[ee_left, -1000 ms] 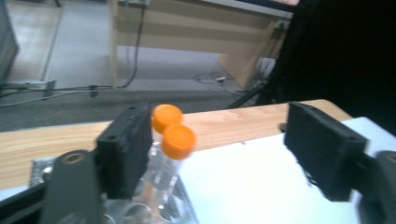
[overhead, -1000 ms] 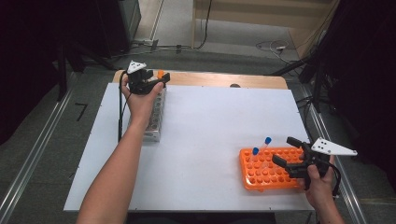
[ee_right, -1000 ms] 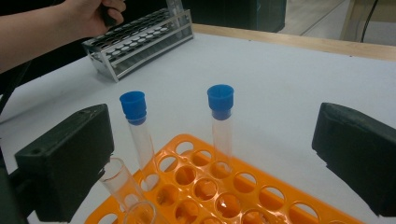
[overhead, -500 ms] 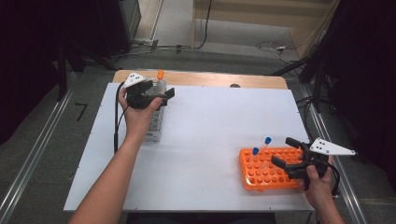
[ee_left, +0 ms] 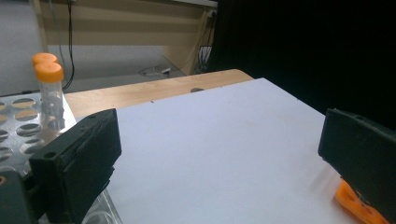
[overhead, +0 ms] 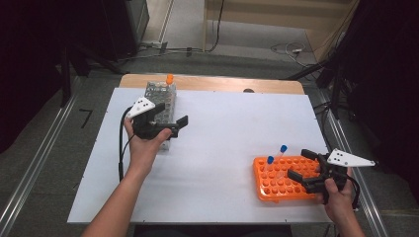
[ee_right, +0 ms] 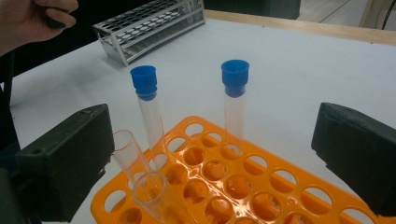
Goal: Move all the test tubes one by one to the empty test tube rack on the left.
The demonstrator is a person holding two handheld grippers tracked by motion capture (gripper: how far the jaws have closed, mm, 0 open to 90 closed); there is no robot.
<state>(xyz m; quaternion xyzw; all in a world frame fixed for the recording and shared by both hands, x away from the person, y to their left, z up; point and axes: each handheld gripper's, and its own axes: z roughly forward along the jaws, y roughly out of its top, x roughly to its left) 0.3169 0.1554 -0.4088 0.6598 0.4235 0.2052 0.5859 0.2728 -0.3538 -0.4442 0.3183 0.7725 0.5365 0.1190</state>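
White table (overhead: pixel 222 133), two tube racks

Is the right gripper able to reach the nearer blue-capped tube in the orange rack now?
Probably yes: the right gripper is open, the blue-capped tube stands upright ahead, though two uncapped tubes lean nearby.

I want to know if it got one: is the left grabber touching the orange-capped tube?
Apart. In the left gripper view the open left gripper holds nothing; the orange-capped tube stands racked behind it.

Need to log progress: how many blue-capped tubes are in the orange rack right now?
2: one blue-capped tube near the orange rack far-left corner, another a few holes along that edge. Two uncapped tubes lean nearer the right gripper.
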